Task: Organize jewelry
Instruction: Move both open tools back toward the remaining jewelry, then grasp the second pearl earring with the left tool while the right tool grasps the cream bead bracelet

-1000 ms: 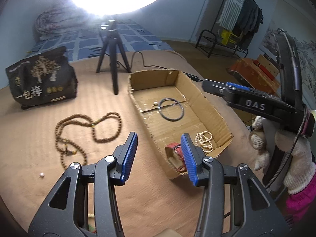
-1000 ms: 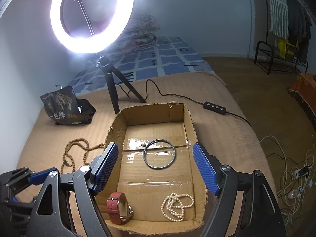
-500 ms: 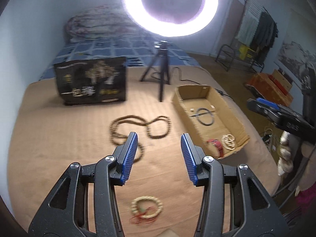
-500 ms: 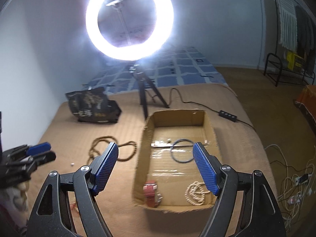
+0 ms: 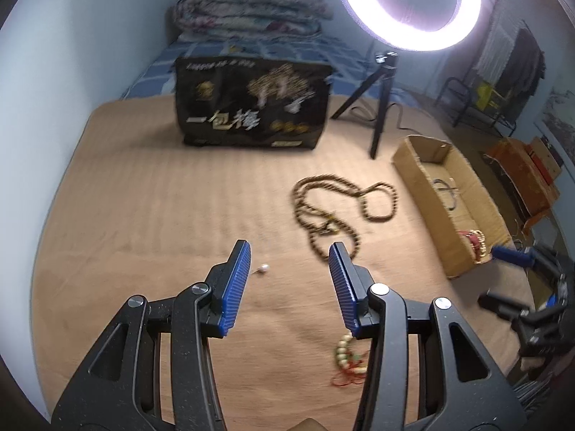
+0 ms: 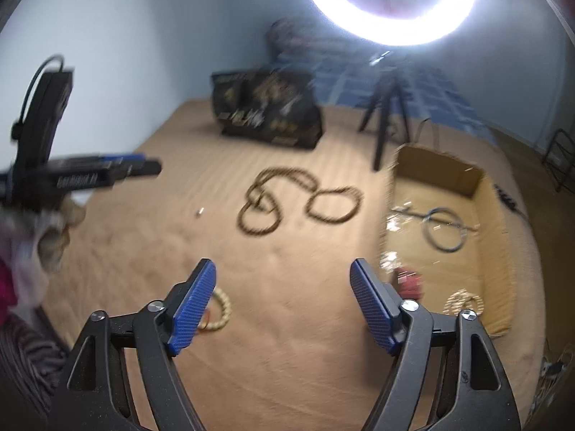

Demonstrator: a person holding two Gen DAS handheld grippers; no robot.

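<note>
The tan corduroy-covered bed [image 5: 151,222] carries everything; the open brown cardboard box [image 5: 427,194] at its right already holds a dark ring bangle [image 6: 444,228], a red-strapped watch [image 6: 409,282] and a coiled pearl strand [image 6: 463,303]. Still loose on the cover are the long brown wooden bead necklace [image 5: 341,208], a small pale bead bracelet with red cord [image 5: 350,359] and a tiny white pearl earring [image 5: 264,268]. The left tongs [image 5: 289,278] stand partly open and empty. The right tongs [image 6: 284,298], wider, have just been closing with nothing between them. The tiny earring could easily be nudged into the ribbed fabric, and the necklace's loops may snag.
</note>
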